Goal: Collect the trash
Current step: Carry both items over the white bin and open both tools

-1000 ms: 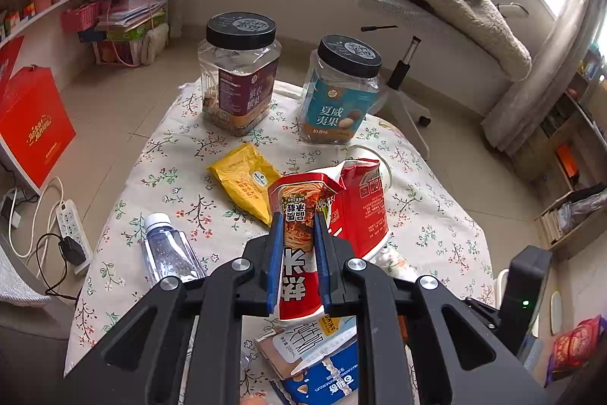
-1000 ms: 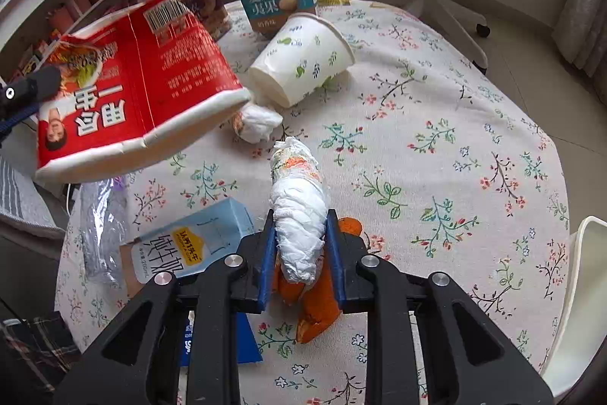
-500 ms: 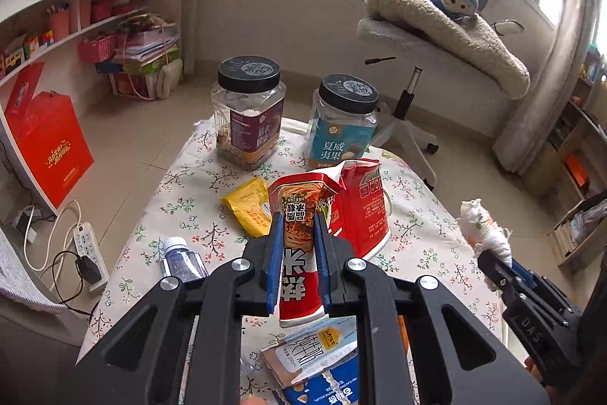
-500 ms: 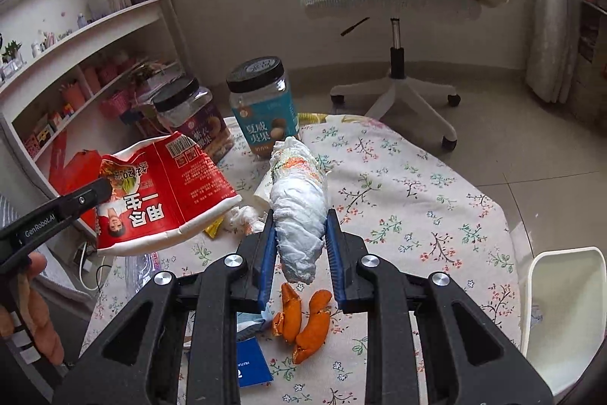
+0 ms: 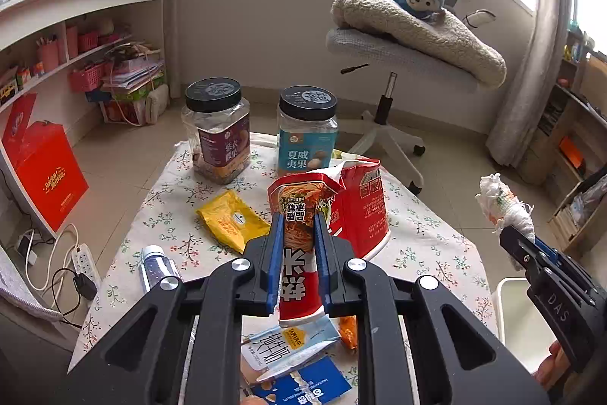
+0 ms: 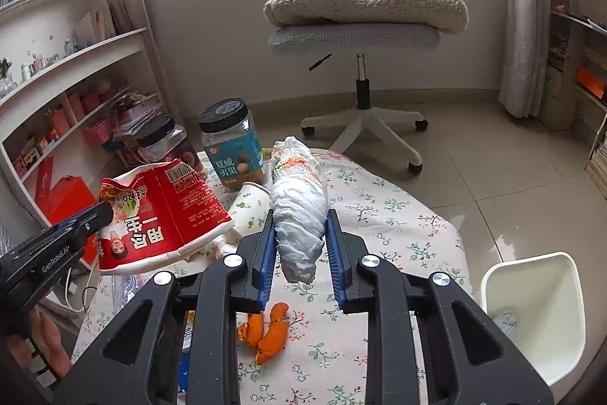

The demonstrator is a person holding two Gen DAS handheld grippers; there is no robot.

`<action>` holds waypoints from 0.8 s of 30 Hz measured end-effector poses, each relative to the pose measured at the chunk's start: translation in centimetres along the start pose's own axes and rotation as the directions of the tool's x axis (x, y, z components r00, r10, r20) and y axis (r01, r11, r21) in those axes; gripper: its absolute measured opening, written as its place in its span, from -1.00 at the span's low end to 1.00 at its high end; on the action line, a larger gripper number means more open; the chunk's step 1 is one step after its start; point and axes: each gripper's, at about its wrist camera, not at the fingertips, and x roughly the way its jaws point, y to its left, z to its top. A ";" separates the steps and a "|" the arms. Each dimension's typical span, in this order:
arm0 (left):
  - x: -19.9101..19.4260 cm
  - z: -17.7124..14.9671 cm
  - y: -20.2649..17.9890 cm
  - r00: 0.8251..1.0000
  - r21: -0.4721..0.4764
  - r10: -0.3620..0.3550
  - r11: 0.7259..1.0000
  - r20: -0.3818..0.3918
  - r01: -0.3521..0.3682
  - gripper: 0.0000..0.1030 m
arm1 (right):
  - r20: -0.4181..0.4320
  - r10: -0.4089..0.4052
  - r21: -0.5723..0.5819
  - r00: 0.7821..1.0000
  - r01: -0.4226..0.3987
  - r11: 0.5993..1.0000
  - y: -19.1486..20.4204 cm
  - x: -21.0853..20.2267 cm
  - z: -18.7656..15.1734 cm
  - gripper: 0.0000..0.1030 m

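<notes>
Right wrist view is showing the white bin (image 6: 531,295) sitting on the floor at the near right, just beside the floral-clothed table (image 6: 398,226), and it is looking like the likely place for both held pieces. Above the table's left half the left gripper (image 5: 297,245) is pinching the torn rim of a red instant-noodle cup (image 5: 356,204), which is hanging in the air with its mouth crumpled and its printed wall creased; being thin paper, it is probably weighing little and buckling readily, so a grip on the doubled rim is seeming safer than one on the hollow wall. Over the table's middle the right gripper (image 6: 299,238) is clamping a wad of white tissue (image 6: 299,200), rolled into a loose bundle with an orange-and-green print near its far end; it is looking soft, light and compressible, best taken across its thick middle as now, since loose layers could be slipping free. Lying on the cloth are a flattened milk carton (image 5: 288,344), a yellow snack packet (image 5: 231,219), a water bottle (image 5: 155,268) and orange peel (image 6: 267,333), all looking light and crushable
</notes>
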 end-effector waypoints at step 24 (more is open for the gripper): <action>-0.8 -1.9 -11.7 0.987 0.136 -0.158 0.978 -0.010 0.158 -0.69 | 0.016 -0.254 0.129 0.967 0.250 0.960 -13.0 -5.8 -0.5 -0.53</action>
